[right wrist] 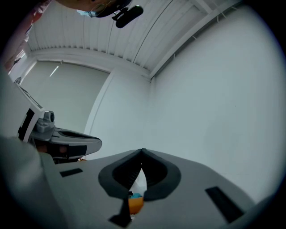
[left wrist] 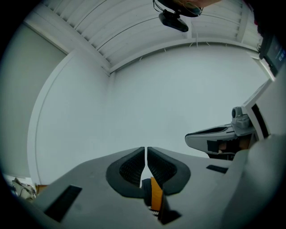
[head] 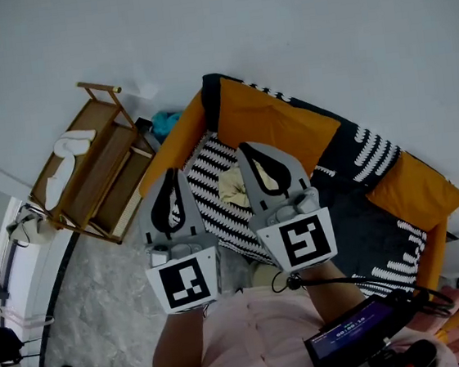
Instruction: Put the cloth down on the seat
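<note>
Since the cream cloth (head: pixel 232 188) already lies crumpled on the striped sofa seat (head: pixel 208 177), below and between our two grippers, we judge the putting-down step finished. Our left gripper (left wrist: pixel 145 150) has its jaws together on nothing, and our right gripper (right wrist: pixel 142 153) is likewise closed and empty, both pointing at the white wall (left wrist: pixel 156 98). Next we need only back away, or reopen a gripper if the cloth wants smoothing.
</note>
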